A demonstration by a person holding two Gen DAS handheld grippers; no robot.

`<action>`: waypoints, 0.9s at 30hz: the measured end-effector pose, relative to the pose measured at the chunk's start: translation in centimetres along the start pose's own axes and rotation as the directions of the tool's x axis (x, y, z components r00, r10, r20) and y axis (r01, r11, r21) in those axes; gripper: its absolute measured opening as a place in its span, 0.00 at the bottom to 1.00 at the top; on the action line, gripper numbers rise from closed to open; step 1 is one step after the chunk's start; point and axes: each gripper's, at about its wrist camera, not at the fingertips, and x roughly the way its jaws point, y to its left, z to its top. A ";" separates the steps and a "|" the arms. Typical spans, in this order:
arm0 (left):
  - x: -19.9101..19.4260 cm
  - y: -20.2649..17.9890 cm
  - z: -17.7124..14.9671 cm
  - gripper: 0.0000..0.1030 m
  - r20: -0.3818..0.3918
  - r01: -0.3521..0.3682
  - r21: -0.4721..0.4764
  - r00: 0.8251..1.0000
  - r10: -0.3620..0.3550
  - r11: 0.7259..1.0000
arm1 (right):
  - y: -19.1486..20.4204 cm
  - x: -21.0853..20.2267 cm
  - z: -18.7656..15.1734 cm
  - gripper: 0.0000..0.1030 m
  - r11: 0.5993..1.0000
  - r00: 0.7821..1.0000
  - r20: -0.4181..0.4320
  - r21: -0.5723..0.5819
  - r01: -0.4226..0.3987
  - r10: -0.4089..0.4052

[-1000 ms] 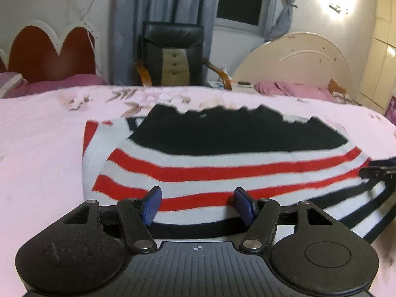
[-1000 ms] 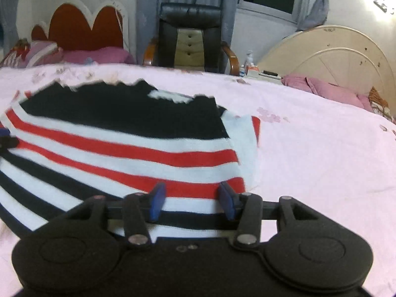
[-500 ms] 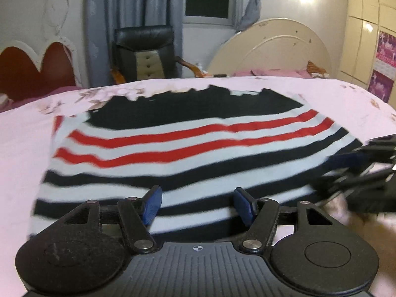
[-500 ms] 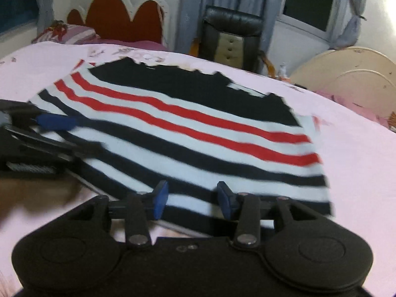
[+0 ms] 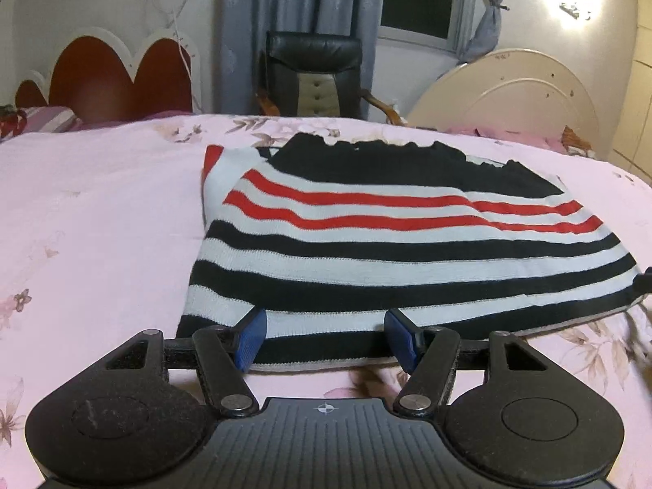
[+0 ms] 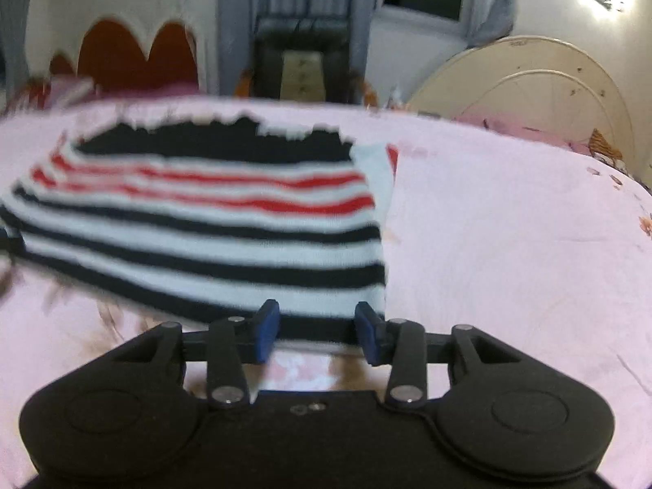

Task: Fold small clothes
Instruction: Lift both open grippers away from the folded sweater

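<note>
Bedspread [image 5: 102,224], pink with faded flowers, fills both of my wrist views and carries everything on it. Behind it I see a red heart-shaped headboard [image 5: 110,77], a round cream headboard [image 5: 525,93], grey curtains [image 5: 301,12] and a black office chair [image 5: 313,73] against the far wall.

Striped sweater [image 5: 387,244] lies flat on the bedspread, black at its far end, then red and white bands, then black and white bands running to the near hem. One sleeve [image 5: 214,179] shows folded along its left edge in the left view; the right view, which is blurred, shows a strip of white and red along the right edge.

My left tongs [image 5: 326,340] sit at the near hem towards the garment's left corner, blue pads [image 5: 250,338] spread wide with the black hem band between them, gripping nothing. My right tongs [image 6: 316,332] sit at the hem near the right corner, pads parted as well, the hem edge lying between them unclamped.
</note>
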 end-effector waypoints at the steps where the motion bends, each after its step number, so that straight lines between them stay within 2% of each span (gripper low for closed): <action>1: 0.0 0.1 -0.2 0.62 -0.005 -0.003 0.000 1.000 0.003 1.000 | 0.0 -0.2 0.0 0.38 1.000 1.000 0.006 -0.002 -0.002 0.002; 7: 0.3 0.2 -1.0 0.62 -0.005 -0.005 0.004 1.000 0.005 1.000 | 0.1 1.6 -1.7 0.40 0.999 0.993 -0.116 -0.048 0.013 -0.018; 9: 0.4 0.0 -0.9 0.62 -0.007 -0.010 0.008 1.000 0.010 1.000 | 0.0 1.5 -2.1 0.40 1.000 0.995 -0.097 -0.030 0.010 -0.013; 16: 0.3 0.0 -0.9 0.63 -0.011 -0.009 0.016 1.000 0.009 1.000 | -0.1 1.2 -1.5 0.40 1.000 0.992 -0.124 0.009 0.028 -0.027; 21: 0.3 0.0 -1.1 0.63 -0.005 -0.006 0.024 1.000 0.006 1.000 | -0.3 -1.2 -1.2 0.42 0.998 1.000 0.013 0.060 0.022 -0.023; 25: 0.4 0.1 -1.3 0.63 0.006 0.000 0.026 1.000 0.000 1.000 | -1.1 1.5 -1.9 0.41 0.994 0.996 -0.084 0.104 0.039 -0.030; 27: 0.3 0.2 -1.3 0.63 0.009 0.006 0.024 1.000 -0.006 1.000 | -0.8 1.7 -2.5 0.42 0.995 0.997 -0.069 0.086 0.044 -0.038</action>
